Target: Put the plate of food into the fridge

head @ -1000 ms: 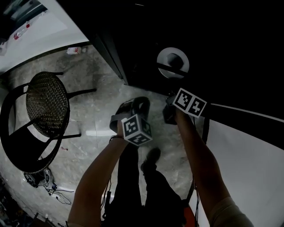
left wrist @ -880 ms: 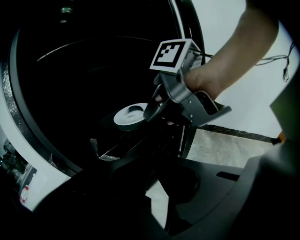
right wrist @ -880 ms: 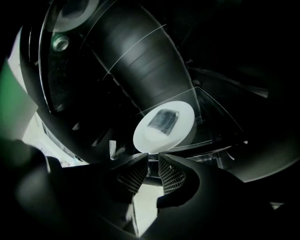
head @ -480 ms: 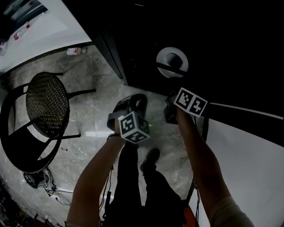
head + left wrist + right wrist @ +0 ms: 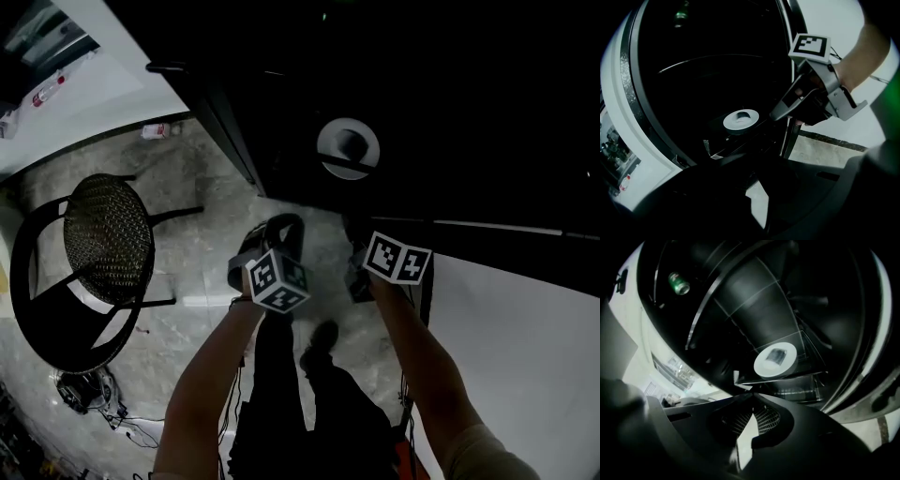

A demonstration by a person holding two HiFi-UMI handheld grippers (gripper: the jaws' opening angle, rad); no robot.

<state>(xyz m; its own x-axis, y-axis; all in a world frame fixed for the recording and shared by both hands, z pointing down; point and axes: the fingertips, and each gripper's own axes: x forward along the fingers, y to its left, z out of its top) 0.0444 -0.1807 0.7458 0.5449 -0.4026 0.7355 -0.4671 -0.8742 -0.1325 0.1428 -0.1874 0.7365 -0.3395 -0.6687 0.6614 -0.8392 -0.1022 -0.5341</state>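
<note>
Since the plate of food (image 5: 348,148) already rests inside the open fridge (image 5: 750,296), my left hand-held gripper (image 5: 754,177) shut on nothing and my right hand-held gripper (image 5: 752,394) closing empty, I judge only shutting the fridge remains.

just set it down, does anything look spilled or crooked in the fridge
Nothing stands out. The plate sits flat on the shelf, the food is in its middle, and nothing has spilled around it.
</note>
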